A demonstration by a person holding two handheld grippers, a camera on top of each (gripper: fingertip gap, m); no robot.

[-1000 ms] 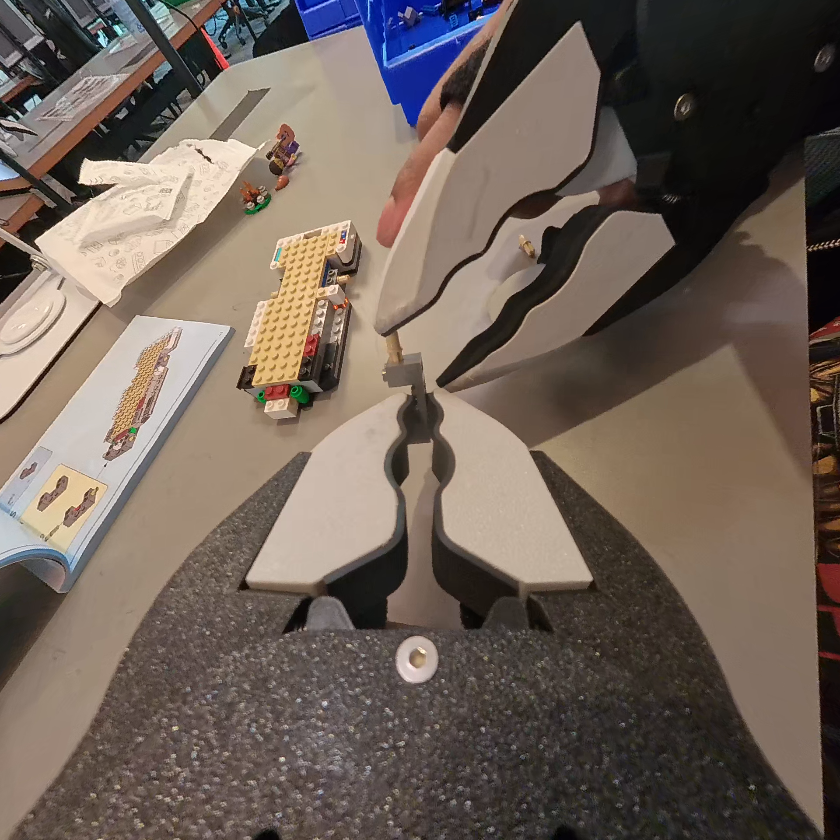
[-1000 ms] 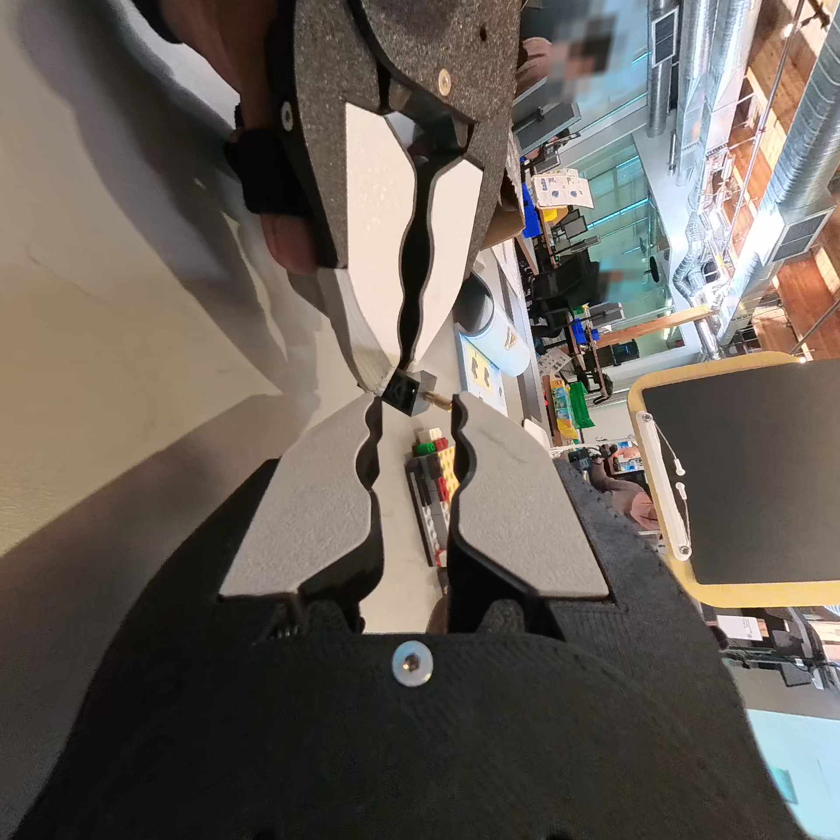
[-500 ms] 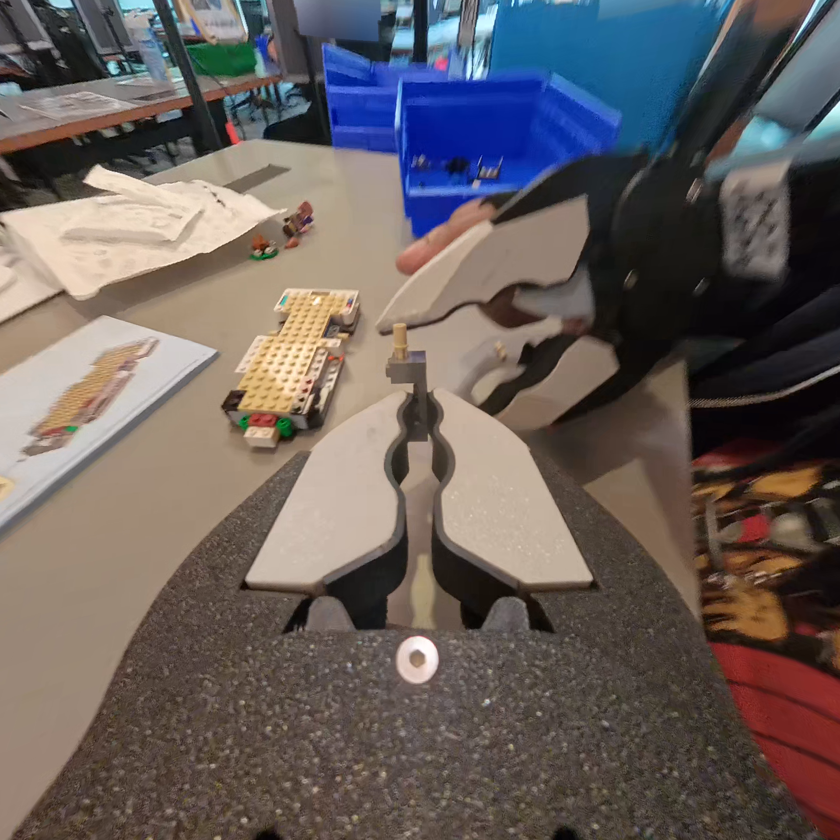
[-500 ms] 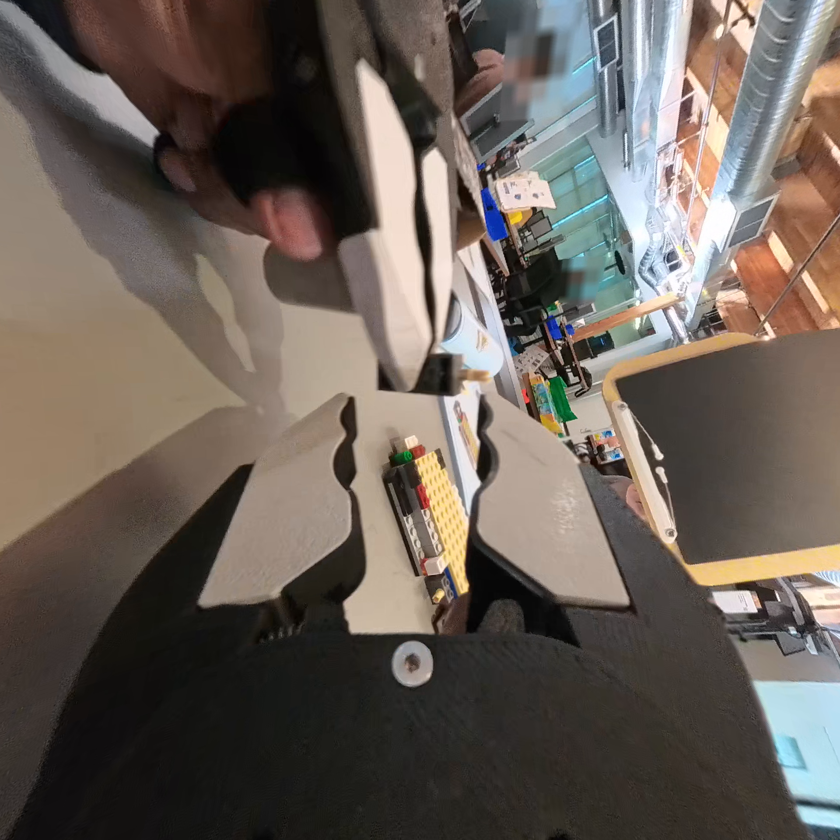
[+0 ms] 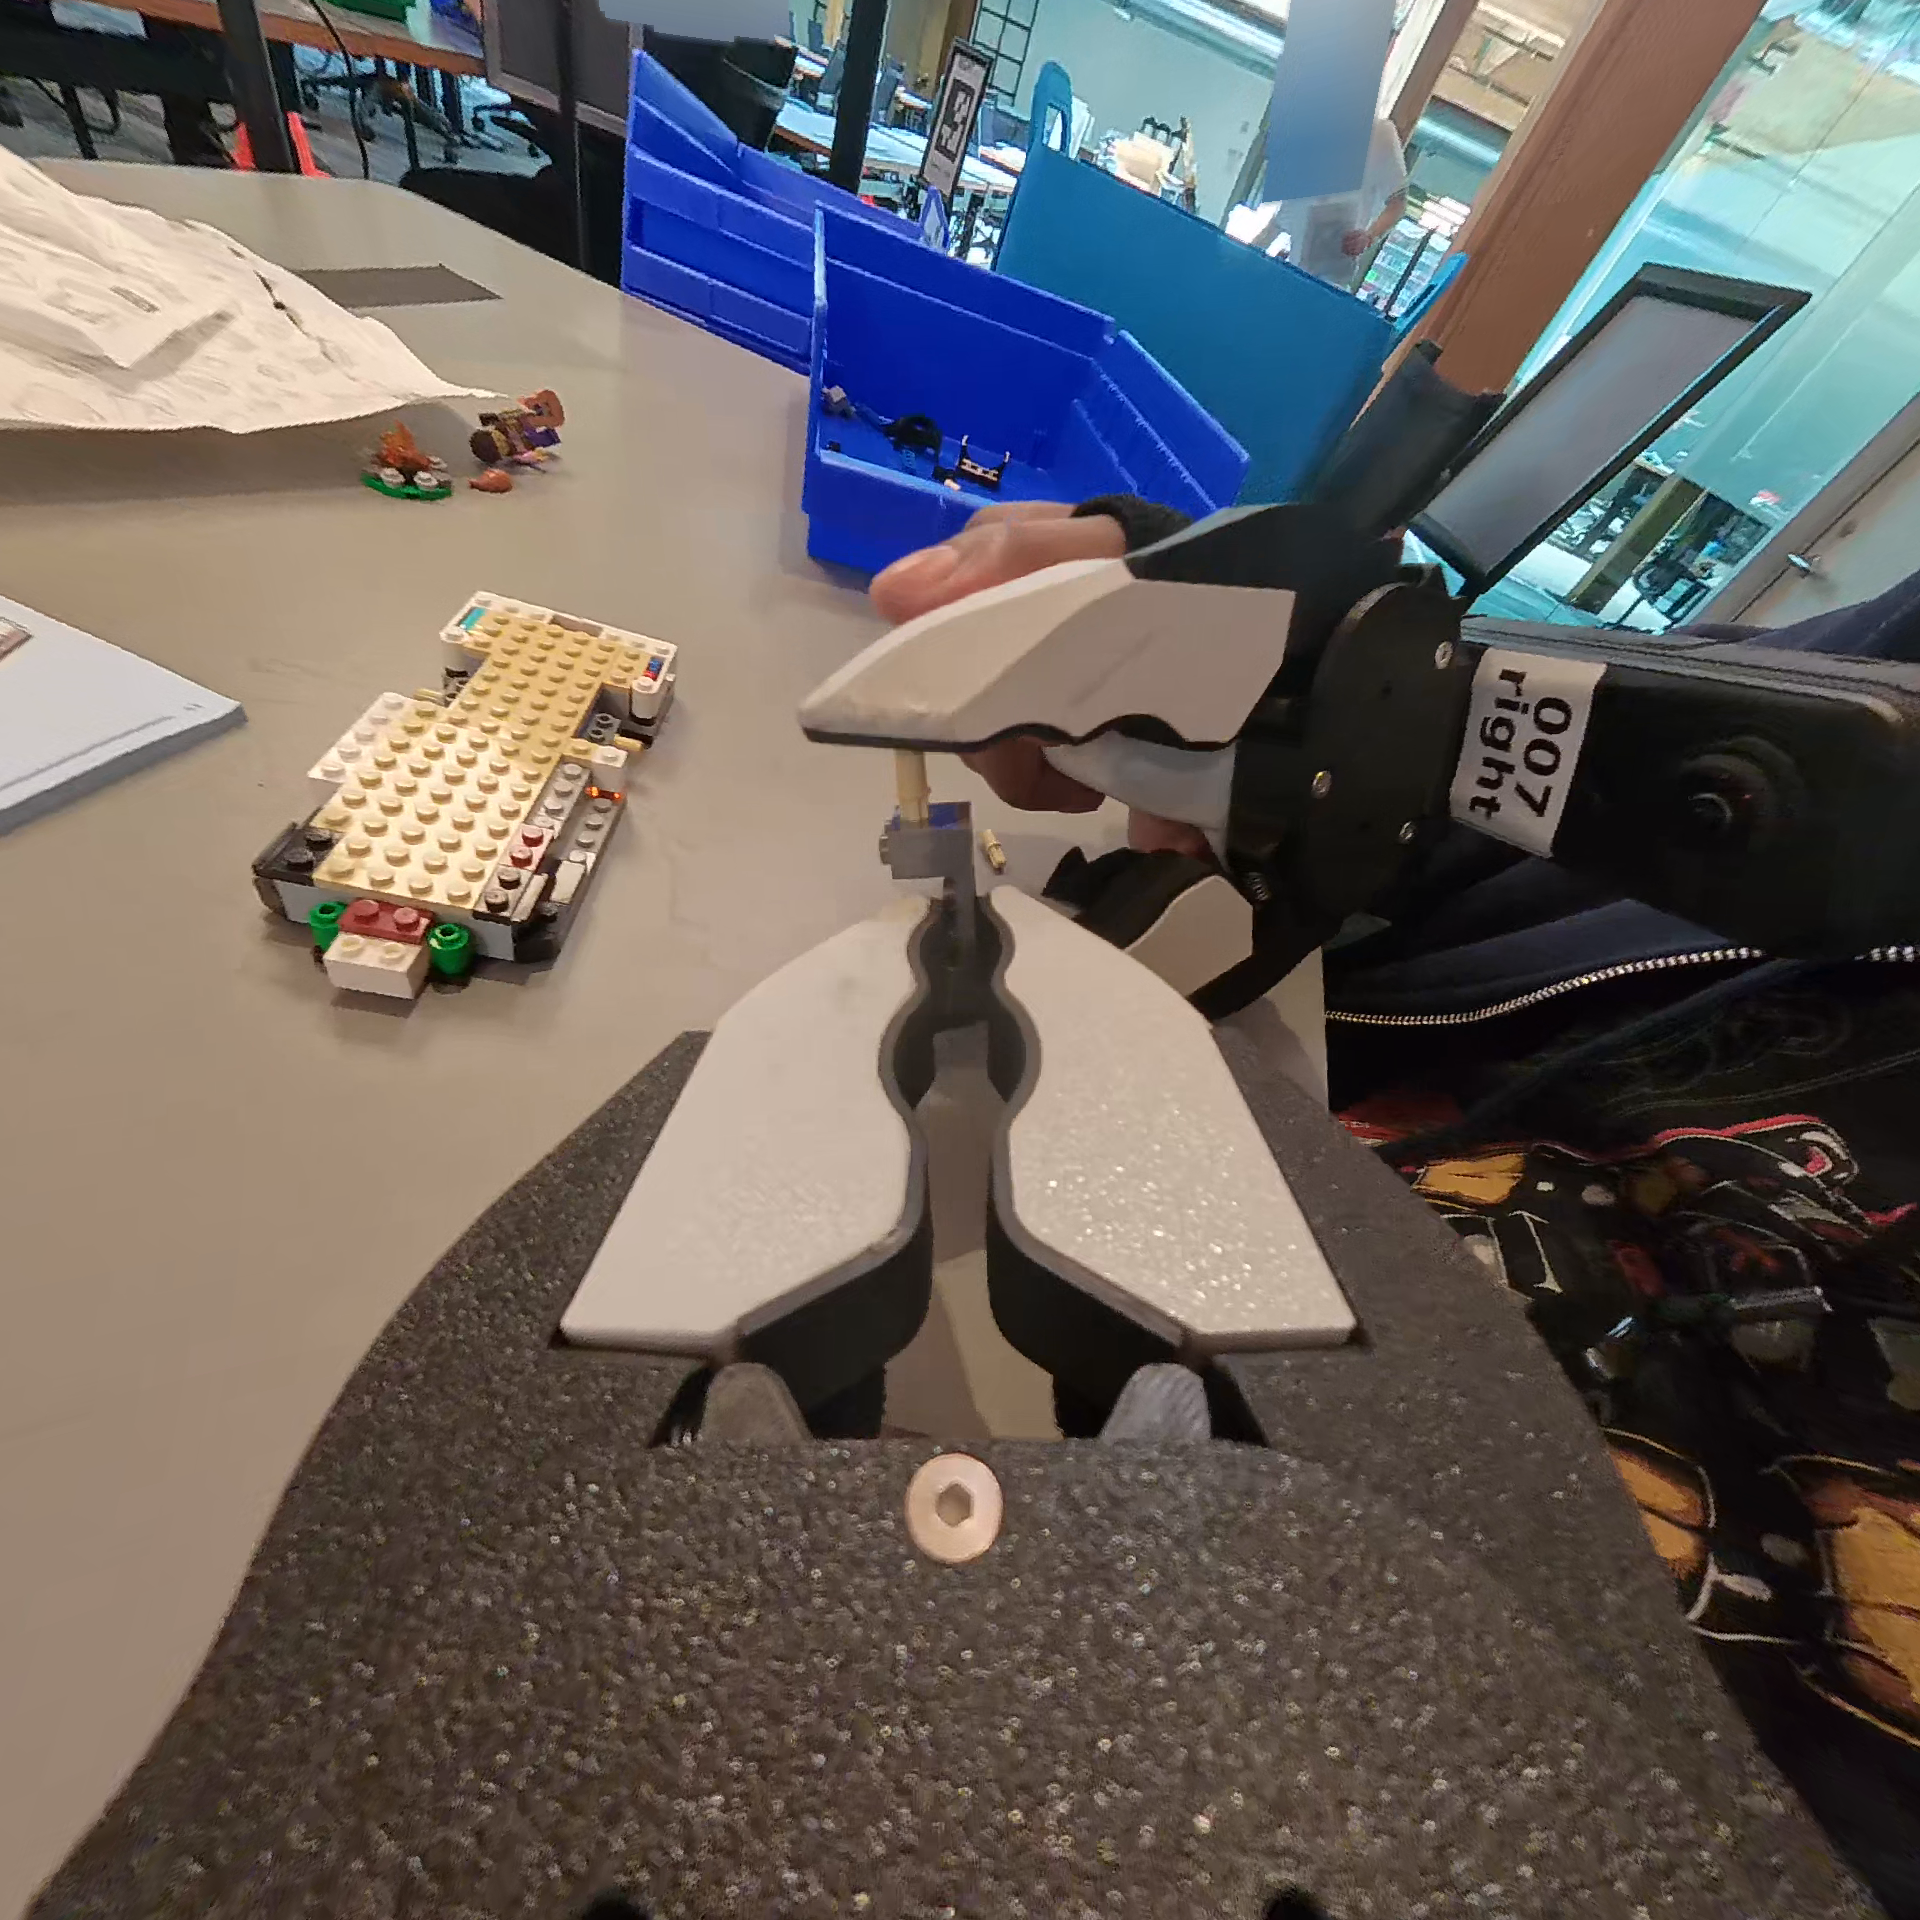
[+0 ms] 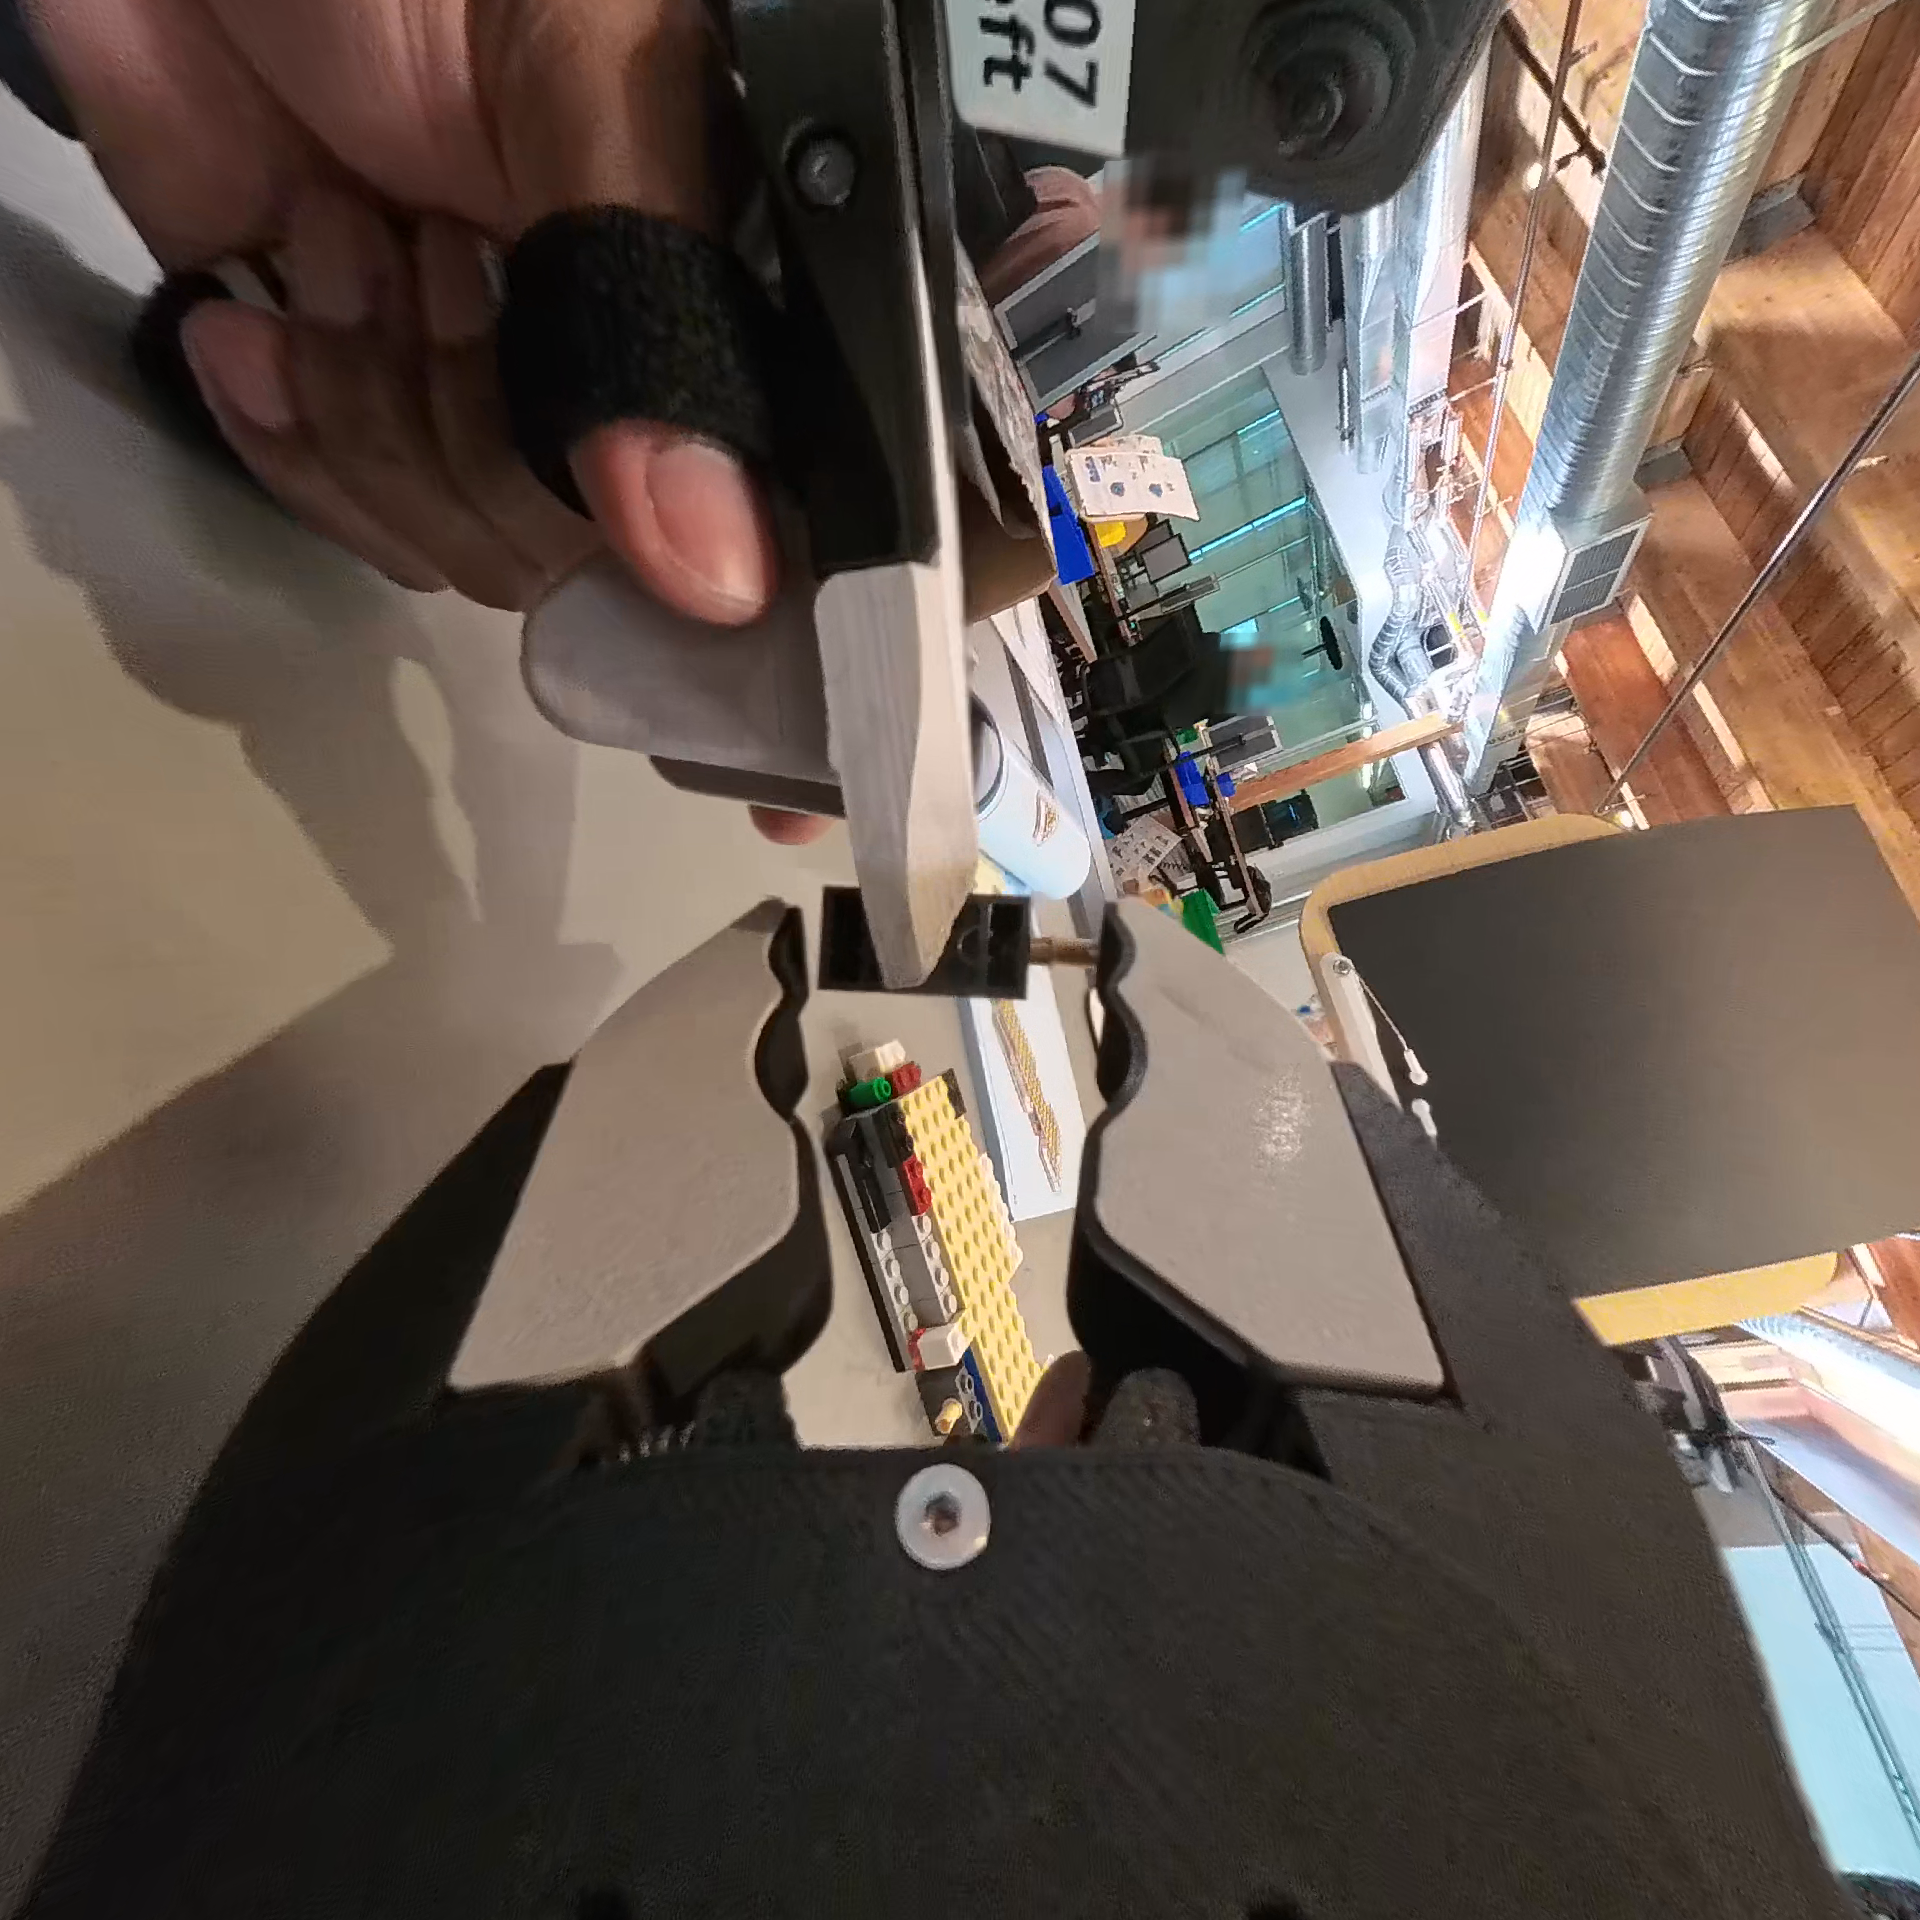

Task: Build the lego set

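Left wrist view: left gripper [image 5: 954,914] clamped on dark grey brick piece [image 5: 928,844], tan pin [image 5: 910,787] pointing up toward right gripper's upper finger [image 5: 935,698]. Presumably held raised for access. Brick model [image 5: 468,790], booklet [image 5: 83,717], blue bin [image 5: 997,457] on surface [image 5: 208,1091].

Right wrist view: right gripper [image 6: 948,940] wide, straddling piece; pin tip at one pad, other pad apart. Left finger [image 6: 904,831] blocks view.

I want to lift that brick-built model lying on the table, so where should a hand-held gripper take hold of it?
Probably across the narrower far section of the brick-built model, from above, pads on its two long sides. It lies flat, its studded tan top gives no purchase, and the side walls look straight.
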